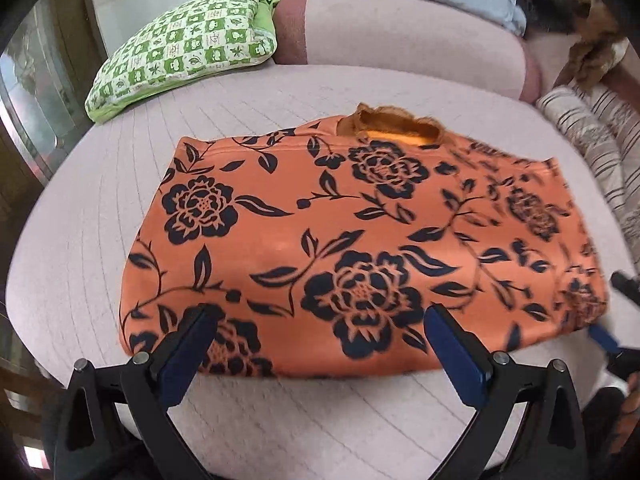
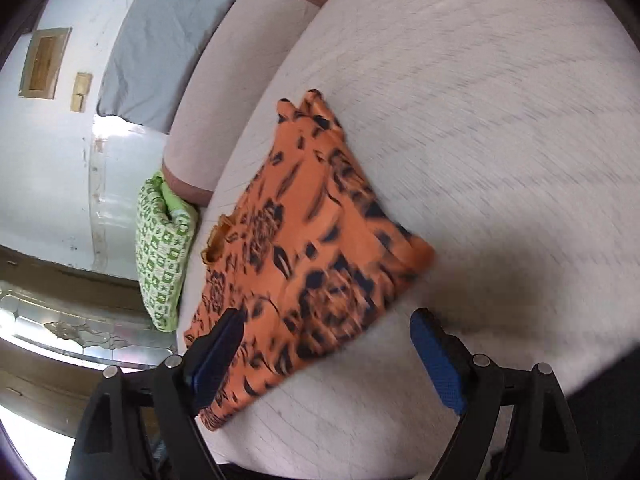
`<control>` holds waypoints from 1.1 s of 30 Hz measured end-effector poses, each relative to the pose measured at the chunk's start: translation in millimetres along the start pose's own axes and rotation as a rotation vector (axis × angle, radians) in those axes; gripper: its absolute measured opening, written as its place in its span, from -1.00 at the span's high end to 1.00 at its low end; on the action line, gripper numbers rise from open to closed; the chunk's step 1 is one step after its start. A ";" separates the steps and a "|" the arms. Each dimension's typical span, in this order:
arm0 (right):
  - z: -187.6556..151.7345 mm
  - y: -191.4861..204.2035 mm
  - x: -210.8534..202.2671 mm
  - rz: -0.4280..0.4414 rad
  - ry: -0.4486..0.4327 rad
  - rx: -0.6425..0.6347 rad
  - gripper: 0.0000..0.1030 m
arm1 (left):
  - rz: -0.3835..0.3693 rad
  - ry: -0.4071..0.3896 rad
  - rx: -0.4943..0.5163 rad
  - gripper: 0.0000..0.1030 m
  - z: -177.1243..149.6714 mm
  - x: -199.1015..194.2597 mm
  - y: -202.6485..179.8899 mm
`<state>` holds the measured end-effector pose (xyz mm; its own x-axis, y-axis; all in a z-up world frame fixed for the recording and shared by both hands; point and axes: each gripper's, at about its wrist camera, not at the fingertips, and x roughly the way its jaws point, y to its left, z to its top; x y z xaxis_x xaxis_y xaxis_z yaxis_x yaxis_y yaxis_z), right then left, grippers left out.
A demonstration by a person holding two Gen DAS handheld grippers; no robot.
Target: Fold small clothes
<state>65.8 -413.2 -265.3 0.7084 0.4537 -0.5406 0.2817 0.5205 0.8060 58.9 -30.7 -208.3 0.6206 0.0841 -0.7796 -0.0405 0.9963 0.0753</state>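
An orange garment (image 1: 344,236) printed with dark flowers lies spread flat on a pale quilted cushion (image 1: 100,264), its fuzzy collar at the far edge. My left gripper (image 1: 318,316) stands open over the garment's near hem, nothing pinched between its blue pads. In the right wrist view the same garment (image 2: 304,248) lies blurred and slanted. My right gripper (image 2: 326,322) is open above its near corner, with the left finger (image 2: 218,344) over the cloth and the right finger (image 2: 436,352) over bare cushion. The right gripper's blue pad (image 1: 604,340) also shows at the garment's right corner in the left wrist view.
A green-and-white checked pillow (image 1: 180,48) rests at the back left of the cushion. A padded backrest (image 1: 400,32) runs behind, with a grey cloth (image 2: 160,40) over it. A striped fabric (image 1: 592,140) and a brown furry item (image 1: 576,12) lie at the right.
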 end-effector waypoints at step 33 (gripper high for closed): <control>18.2 29.1 16.4 -0.052 -0.075 -0.111 -0.72 | 0.025 0.029 0.036 -1.00 3.7 53.9 1.8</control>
<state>97.4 -403.7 -246.3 0.7422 0.3705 -0.5585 0.2495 0.6206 0.7434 95.2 -24.5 -247.8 0.5972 0.1094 -0.7946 -0.0270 0.9928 0.1164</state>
